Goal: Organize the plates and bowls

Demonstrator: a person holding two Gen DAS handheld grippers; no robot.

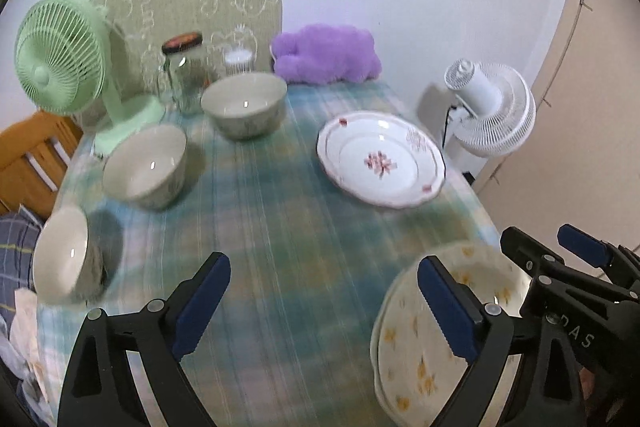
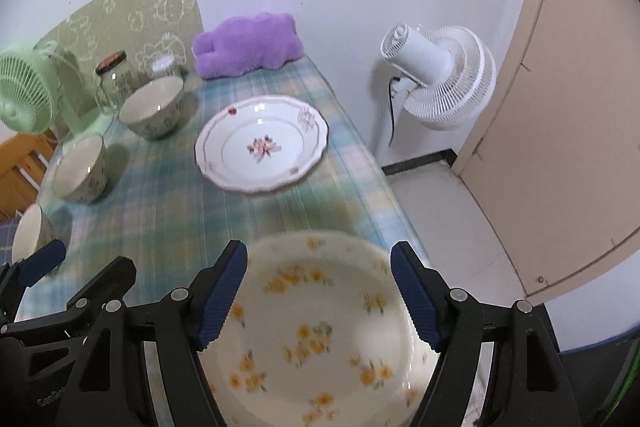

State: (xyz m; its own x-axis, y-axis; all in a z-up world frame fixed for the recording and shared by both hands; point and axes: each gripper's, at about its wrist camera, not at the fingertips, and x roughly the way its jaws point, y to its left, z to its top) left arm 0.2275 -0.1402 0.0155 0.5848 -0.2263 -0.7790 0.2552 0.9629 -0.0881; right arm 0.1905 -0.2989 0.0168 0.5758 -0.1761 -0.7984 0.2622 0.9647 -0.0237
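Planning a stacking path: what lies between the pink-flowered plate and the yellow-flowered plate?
Only bare checked tablecloth between pink-flowered plate and yellow-flowered plate, clearest in right wrist view.

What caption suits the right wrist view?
Open right gripper above a yellow-flowered plate, pink-flowered plate beyond.

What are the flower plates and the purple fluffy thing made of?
The yellow-flower plate and pink-flower plate look like glazed ceramic: smooth, white and shiny, with light glints. The purple thing looks like soft plush fabric, since its surface is fuzzy.
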